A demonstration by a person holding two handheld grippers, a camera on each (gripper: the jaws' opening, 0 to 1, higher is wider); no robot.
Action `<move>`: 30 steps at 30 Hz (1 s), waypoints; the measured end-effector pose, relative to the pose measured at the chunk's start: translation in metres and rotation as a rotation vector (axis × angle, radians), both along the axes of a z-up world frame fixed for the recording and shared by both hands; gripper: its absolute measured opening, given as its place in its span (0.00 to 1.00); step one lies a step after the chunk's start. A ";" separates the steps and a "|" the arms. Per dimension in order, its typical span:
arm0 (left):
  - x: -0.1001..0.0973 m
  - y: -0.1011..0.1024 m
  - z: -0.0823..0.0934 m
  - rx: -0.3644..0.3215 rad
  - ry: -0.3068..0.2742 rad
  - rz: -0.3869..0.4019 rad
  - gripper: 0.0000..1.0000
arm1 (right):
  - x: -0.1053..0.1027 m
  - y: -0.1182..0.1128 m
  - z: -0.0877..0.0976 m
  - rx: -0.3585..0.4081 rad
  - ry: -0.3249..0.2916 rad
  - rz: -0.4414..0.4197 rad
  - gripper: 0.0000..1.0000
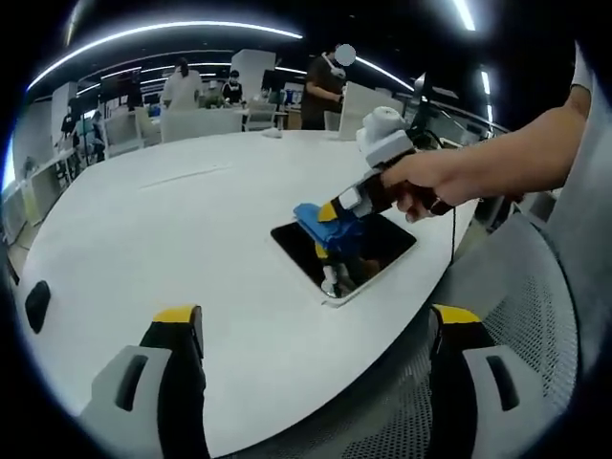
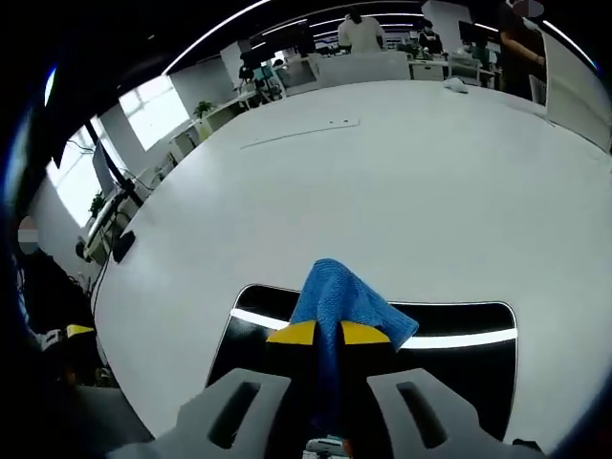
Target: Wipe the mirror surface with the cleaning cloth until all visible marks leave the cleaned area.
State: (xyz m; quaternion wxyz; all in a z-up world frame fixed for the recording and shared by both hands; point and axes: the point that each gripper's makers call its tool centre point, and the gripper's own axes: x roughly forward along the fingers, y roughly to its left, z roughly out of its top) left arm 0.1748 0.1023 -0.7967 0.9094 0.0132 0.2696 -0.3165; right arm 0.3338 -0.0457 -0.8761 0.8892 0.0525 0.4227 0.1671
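Jaws of the left gripper (image 1: 316, 335) stand wide apart with nothing between them, hovering over the near edge of the white tabletop (image 1: 172, 239). Further right along that edge, the mirror (image 1: 368, 251) lies flat on the tabletop, a dark rectangle with a pale rim, one corner close to the rim of the tabletop. On it sits the blue cloth (image 1: 320, 218), pinched by the right gripper (image 1: 344, 208), which a hand (image 1: 430, 182) holds from the right.

In the right gripper view, the jaws of the right gripper (image 2: 327, 334) are closed on the cloth (image 2: 339, 301), whose folds bunch up above the yellow tips over the mirror (image 2: 469, 368), where a ceiling light reflects as a bright bar.

Judging by its folds, the cloth is soft and limp, so a firm pinch on a bunched part suits it. The mirror looks thin, smooth and breakable; it may slide under a hard wipe, so light, flat pressure seems wise.
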 end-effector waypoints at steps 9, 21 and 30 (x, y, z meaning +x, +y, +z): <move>0.000 0.001 -0.002 0.005 -0.001 -0.006 0.98 | 0.003 0.028 0.001 0.002 0.003 0.061 0.02; 0.000 0.001 -0.003 0.007 0.003 -0.009 0.99 | 0.011 0.063 -0.008 0.023 0.017 0.128 0.03; 0.000 0.001 -0.004 0.006 0.005 -0.007 0.99 | 0.005 0.058 -0.002 0.038 0.018 0.111 0.02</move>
